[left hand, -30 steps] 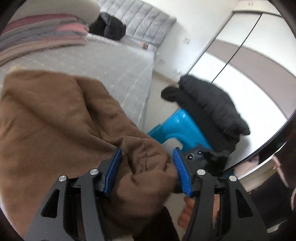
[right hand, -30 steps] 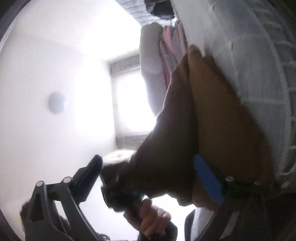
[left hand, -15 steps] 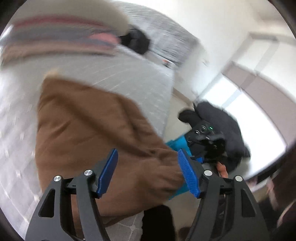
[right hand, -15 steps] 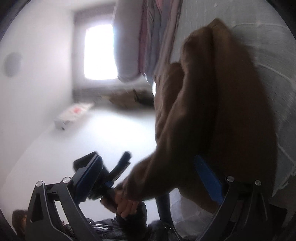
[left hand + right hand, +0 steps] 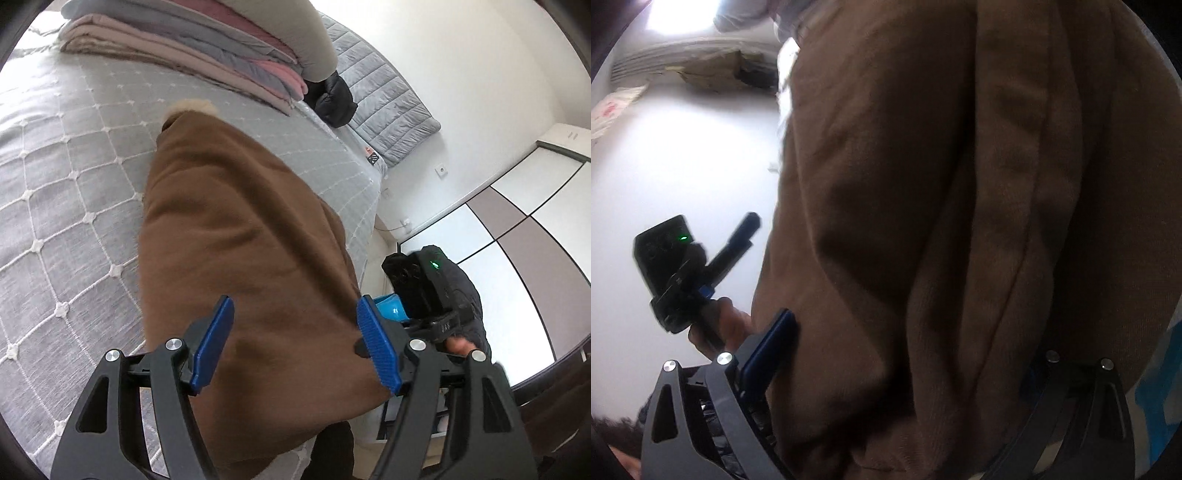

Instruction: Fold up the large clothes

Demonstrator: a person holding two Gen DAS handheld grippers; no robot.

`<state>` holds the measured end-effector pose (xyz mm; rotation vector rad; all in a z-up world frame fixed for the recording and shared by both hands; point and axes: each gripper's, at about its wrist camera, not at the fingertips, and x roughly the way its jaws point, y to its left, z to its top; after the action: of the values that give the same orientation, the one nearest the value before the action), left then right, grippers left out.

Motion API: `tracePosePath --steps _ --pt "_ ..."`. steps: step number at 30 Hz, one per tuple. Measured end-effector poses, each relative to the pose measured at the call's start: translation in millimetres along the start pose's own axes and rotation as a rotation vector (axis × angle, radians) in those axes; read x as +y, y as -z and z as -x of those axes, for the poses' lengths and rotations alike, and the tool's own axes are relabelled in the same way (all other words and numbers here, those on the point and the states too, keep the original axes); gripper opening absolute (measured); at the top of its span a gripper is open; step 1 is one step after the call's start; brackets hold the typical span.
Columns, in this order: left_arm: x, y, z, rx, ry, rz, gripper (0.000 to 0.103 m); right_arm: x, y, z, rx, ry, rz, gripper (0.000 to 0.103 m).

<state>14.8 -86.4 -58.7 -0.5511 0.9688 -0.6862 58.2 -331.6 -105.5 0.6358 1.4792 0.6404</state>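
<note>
A large brown knitted garment (image 5: 236, 258) is being laid along the grey quilted bed (image 5: 66, 192), spanned untouched by the wide left hand-held gripper (image 5: 295, 343), while the right hand-held gripper (image 5: 908, 354) is closing around its bunched folds.

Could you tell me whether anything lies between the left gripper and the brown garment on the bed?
Nothing visible does. The left gripper sits right over the near end of the brown garment, its blue pads either side of the cloth with a gap showing, not pinching. The stack of folded clothes lies farther back on the grey bedspread.
</note>
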Motion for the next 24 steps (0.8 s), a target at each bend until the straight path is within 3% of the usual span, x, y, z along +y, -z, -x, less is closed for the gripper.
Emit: tracePosePath --steps 1,4,11,14,17,19,21,22,24 --pt "4 0 0 -0.002 -0.001 0.005 0.066 -4 8 9 -0.076 -0.024 -0.025 0.048" --pt "11 -3 -2 -0.008 -0.009 0.017 0.066 -5 27 22 -0.181 -0.139 -0.028 0.027" --pt "15 -12 6 -0.046 -0.022 0.057 0.066 21 46 48 -0.355 -0.367 0.057 0.020" --pt "6 -17 12 -0.070 -0.013 0.037 0.067 38 53 76 -0.423 -0.366 0.132 0.016" --pt "-6 -19 11 -0.070 0.013 0.009 0.068 45 67 104 -0.480 -0.306 0.197 0.013" --pt "-13 -15 5 -0.053 0.029 -0.015 0.072 28 79 115 -0.510 -0.248 0.195 0.012" --pt "-20 -6 -12 0.001 0.042 -0.042 0.076 -10 94 100 -0.500 -0.188 0.110 0.012" --pt "-23 0 -28 0.059 0.032 -0.065 0.076 -47 101 84 -0.468 -0.129 0.026 0.012" --pt "-26 11 -47 0.104 0.023 -0.103 0.076 -97 111 60 -0.385 -0.157 -0.075 0.012"
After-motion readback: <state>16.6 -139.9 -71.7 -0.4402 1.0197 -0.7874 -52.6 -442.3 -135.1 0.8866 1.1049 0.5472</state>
